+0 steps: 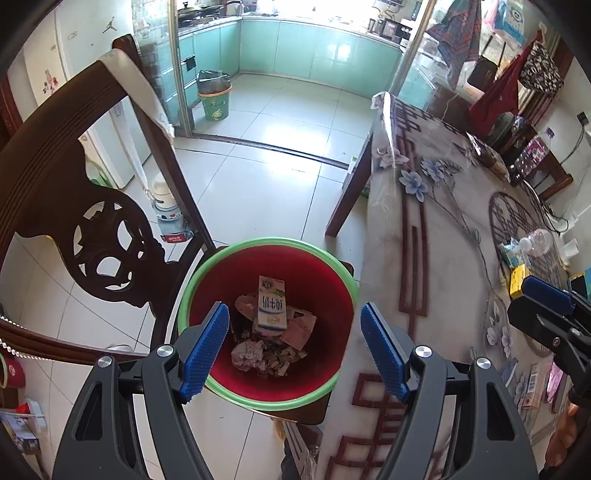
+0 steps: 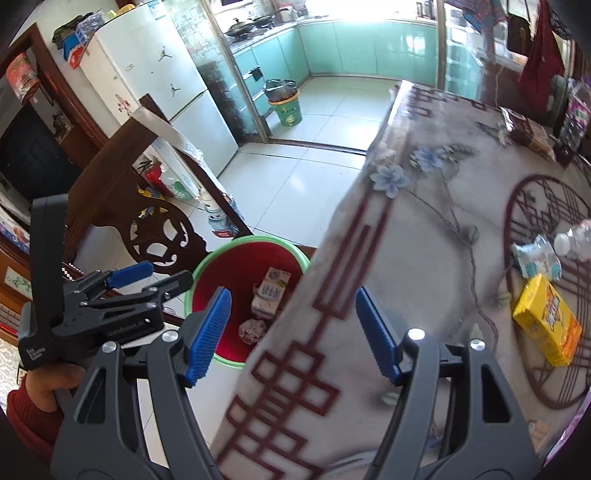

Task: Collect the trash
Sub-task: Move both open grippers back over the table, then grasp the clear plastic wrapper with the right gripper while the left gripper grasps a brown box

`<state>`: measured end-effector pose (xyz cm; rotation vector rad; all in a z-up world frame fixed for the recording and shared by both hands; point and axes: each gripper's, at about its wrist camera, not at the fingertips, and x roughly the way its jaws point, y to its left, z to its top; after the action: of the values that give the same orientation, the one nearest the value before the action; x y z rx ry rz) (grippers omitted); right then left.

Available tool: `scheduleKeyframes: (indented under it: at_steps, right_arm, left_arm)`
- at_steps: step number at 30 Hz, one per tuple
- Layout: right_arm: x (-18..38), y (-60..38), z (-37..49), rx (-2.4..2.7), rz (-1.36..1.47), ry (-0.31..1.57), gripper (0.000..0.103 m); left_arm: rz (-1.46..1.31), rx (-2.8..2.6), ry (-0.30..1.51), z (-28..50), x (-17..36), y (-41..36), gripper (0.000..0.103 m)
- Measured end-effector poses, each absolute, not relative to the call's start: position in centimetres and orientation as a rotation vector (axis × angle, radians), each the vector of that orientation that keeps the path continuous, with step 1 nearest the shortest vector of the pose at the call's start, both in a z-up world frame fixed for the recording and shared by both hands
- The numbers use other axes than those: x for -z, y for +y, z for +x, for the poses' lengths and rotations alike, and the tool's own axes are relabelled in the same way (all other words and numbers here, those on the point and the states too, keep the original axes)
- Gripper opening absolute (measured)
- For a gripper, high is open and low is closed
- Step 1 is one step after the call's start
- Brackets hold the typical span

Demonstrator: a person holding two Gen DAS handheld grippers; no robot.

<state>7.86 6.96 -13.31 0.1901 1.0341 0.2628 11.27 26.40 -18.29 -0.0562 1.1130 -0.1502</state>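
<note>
A round plastic bin (image 1: 266, 397) is red inside with a green rim, the table's cloth (image 2: 436, 280) is pale grey with blue flowers and maroon fretwork, and the cardboard box (image 2: 546, 325) is yellow.

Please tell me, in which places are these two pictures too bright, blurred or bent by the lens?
Left wrist view: the kitchen window is washed out white, glare lies on the floor tiles, and the chair curves with the lens. Right wrist view: the same window is overexposed, the near tablecloth is smeared by blur, and the fridge leans and bows.

Yellow box (image 2: 546, 321) on patterned table (image 2: 424, 258)
</note>
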Motion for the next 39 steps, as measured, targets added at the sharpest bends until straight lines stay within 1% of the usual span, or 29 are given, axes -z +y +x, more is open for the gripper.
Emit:
scheduleKeyframes:
  at_steps: [6,12,20,25,28,32,33,34,35,37,39]
  right_arm:
    - [15.0,1.2,5.3,-0.186,0.22,1.071,0.068]
    - [15.8,-8.0,2.0,-0.066,0.212,1.085,0.068]
    - [17.1,-22.8,-2.6,0.105,0.24,1.108,0.068]
    - [17.9,-32.2,-4.7,0.209,0.245,1.113,0.068]
    - [19.2,-36.4,-4.7,0.269,0.247,1.131,0.068]
    - [22.0,-39.4,-4.0,0.303,0.269,1.172,0.068]
    - [22.9,-39.9,-3.9,0.306,0.265,1.183,0.066]
    - [23.5,-40.0,-3.9,0.309,0.266,1.186,0.056]
    - [24.0,-40.2,-3.9,0.305,0.276,1.188,0.042]
    - [25.0,-40.7,-3.8,0.275,0.324,1.204,0.025]
    - [24.9,-40.9,-4.0,0.251,0.359,1.183,0.023]
  left_arm:
    - [-0.003,0.196,1.115,10.4,17.9,21.8,0.07]
    - [0.011,0.219,1.098,8.6,17.0,15.8,0.07]
    - [0.03,0.298,1.119,4.6,17.4,5.1,0.07]
    - [0.09,0.384,1.14,1.2,18.2,-2.3,0.07]
    - [0.141,0.443,1.167,-1.0,18.8,-6.4,0.07]
    - [0.199,0.51,1.202,-3.3,19.9,-10.3,0.07]
    - [0.217,0.535,1.215,-3.8,20.2,-11.3,0.07]
    - [0.235,0.567,1.226,-4.4,20.7,-12.3,0.07]
    - [0.256,0.6,1.238,-5.0,21.1,-13.4,0.07]
    - [0.3,0.645,1.257,-6.0,22.0,-14.9,0.07]
    - [0.34,0.677,1.272,-6.9,23.0,-16.4,0.07]
